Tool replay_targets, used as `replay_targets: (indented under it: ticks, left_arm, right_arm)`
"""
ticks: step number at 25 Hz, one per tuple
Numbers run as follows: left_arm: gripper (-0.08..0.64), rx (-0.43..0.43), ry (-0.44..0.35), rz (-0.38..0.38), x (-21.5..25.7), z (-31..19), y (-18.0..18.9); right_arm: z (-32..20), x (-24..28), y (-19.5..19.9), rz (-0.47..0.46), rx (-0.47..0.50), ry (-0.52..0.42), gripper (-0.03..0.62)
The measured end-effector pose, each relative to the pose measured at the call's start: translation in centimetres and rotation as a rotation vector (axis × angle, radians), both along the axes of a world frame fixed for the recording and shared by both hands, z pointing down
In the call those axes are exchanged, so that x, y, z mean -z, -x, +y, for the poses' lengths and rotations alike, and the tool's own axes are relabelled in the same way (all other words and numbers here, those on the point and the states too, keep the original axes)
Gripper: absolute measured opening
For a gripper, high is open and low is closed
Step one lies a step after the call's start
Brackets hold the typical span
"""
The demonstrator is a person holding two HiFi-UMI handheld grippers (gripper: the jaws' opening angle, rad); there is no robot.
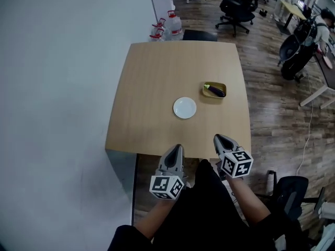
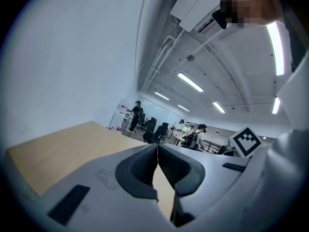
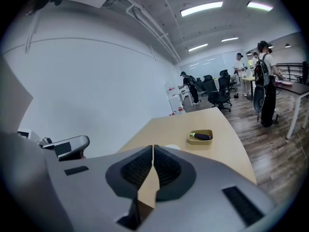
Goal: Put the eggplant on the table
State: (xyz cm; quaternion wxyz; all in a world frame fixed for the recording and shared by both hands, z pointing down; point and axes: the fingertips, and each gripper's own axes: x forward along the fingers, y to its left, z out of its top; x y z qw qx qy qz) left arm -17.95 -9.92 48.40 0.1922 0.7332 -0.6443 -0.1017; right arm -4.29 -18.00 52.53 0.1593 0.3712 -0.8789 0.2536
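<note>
A purple eggplant (image 1: 215,91) lies in a small yellow dish (image 1: 207,93) on the right side of the wooden table (image 1: 152,88). The right gripper view also holds the eggplant (image 3: 202,136) in its dish (image 3: 193,140), far ahead. My left gripper (image 1: 177,148) hangs at the table's near edge, shut and empty. Just to its right, my right gripper (image 1: 218,138) is also shut with nothing in it. In both gripper views the jaws meet, the left gripper (image 2: 157,147) and the right gripper (image 3: 153,148) each holding nothing.
A white plate (image 1: 185,107) sits near the table's middle. A white wall runs along the left. Water bottles (image 1: 168,26) and office chairs (image 1: 235,7) stand beyond the far edge. A person (image 1: 320,25) is at a desk far right; a chair (image 1: 293,191) stands near me.
</note>
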Motion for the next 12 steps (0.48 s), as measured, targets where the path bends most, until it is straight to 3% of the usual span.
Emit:
replay_targets:
  ticks: [6,12]
  left_arm:
    - [0.015,-0.051,-0.006,-0.023,-0.4,3.2,-1.5]
    - [0.015,-0.086,-0.025,-0.07,-0.2,4.1,-3.1]
  right_arm:
    - [5.9,2.2,-0.3,0.027,0.001,-0.119,0.064]
    - [8.0,3.3,-3.2,0.068,-0.031,-0.185,0.061]
